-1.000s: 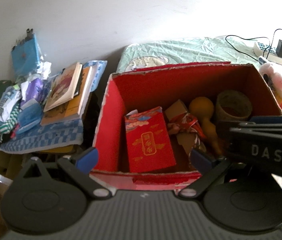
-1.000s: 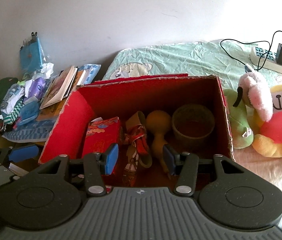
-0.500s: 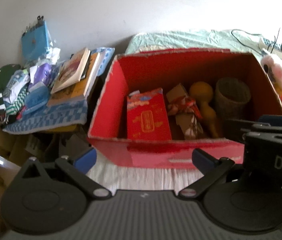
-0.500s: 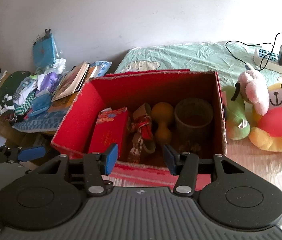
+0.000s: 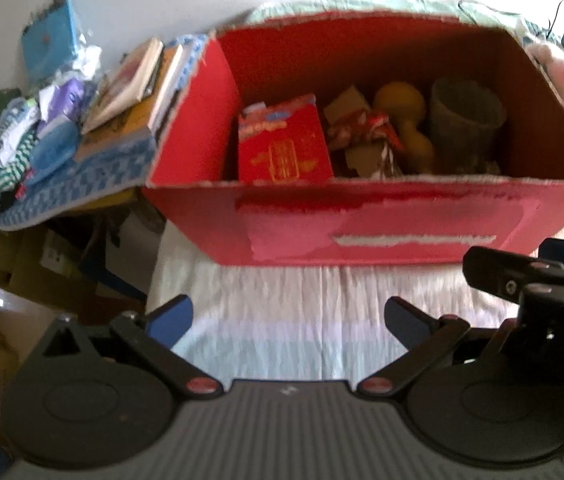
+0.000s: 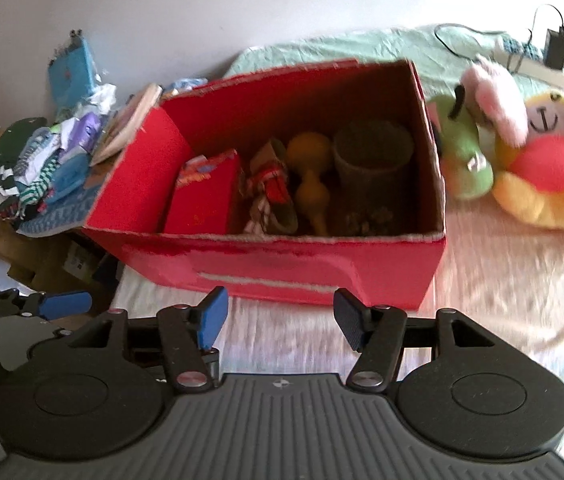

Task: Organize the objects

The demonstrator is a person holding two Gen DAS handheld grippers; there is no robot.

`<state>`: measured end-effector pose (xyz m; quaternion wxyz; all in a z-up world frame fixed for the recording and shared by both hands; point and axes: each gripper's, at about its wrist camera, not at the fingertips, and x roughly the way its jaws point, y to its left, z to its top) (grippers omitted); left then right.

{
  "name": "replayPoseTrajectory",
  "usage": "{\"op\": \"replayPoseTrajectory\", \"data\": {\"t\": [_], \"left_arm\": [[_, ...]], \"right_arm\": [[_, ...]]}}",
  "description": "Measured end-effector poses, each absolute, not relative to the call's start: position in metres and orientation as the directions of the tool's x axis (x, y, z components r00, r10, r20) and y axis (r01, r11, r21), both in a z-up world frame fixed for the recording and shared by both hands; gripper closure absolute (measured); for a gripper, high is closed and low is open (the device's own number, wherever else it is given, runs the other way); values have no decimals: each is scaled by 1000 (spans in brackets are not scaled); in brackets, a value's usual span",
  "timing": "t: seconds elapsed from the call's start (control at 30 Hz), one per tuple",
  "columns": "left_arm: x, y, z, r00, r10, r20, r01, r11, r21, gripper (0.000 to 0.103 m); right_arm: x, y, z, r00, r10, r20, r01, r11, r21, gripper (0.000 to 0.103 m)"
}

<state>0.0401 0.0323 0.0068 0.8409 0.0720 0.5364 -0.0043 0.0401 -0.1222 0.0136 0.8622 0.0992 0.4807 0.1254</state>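
Observation:
A red cardboard box (image 5: 386, 224) (image 6: 282, 264) sits on the bed. Inside lie a red packet (image 5: 284, 148) (image 6: 201, 196), a crumpled red-and-white wrapper (image 5: 366, 132) (image 6: 269, 184), a yellow gourd (image 5: 406, 116) (image 6: 312, 176) and a dark round basket (image 5: 468, 116) (image 6: 372, 160). My left gripper (image 5: 288, 318) hangs open over the sheet in front of the box, nothing between its fingers. My right gripper (image 6: 279, 314) is also in front of the box, its jaws opening with nothing between them. The right gripper's body (image 5: 542, 292) shows at the right edge of the left wrist view.
Plush toys (image 6: 538, 152) lie right of the box on the bed. A power strip with a charger (image 6: 538, 60) lies behind them. Left of the bed, a pile of books (image 5: 137, 88), clothes (image 5: 13, 148) and a blue bag (image 5: 51, 40) covers a low stand.
Both grippers have drawn back from over the box toward the near side of the bed and tilted down. The right gripper's jaws have spread wider.

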Motion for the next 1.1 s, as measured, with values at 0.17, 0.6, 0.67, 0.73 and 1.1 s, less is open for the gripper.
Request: {"op": "replayPoseTrajectory", "data": {"t": [0.17,0.6,0.67,0.73,1.1], "left_arm": [[45,38,-2,356,28,-934,111,991,72,1],[56,38,21,416,-29,-909,212,975,66,1],[59,39,30,440,-40,-897,220,973,64,1],[62,39,40,465,-46,-884,224,972,67,1],[91,34,77,579,-52,-814,235,966,105,1]], "right_arm": [[38,-119,13,497,287,-819,-92,956,279,42],[39,-116,25,545,243,-803,-21,961,276,42],[40,-117,29,556,242,-795,-18,960,280,42],[42,-119,36,574,233,-785,-10,960,278,42],[63,-128,72,682,162,-713,37,966,255,41]]}}
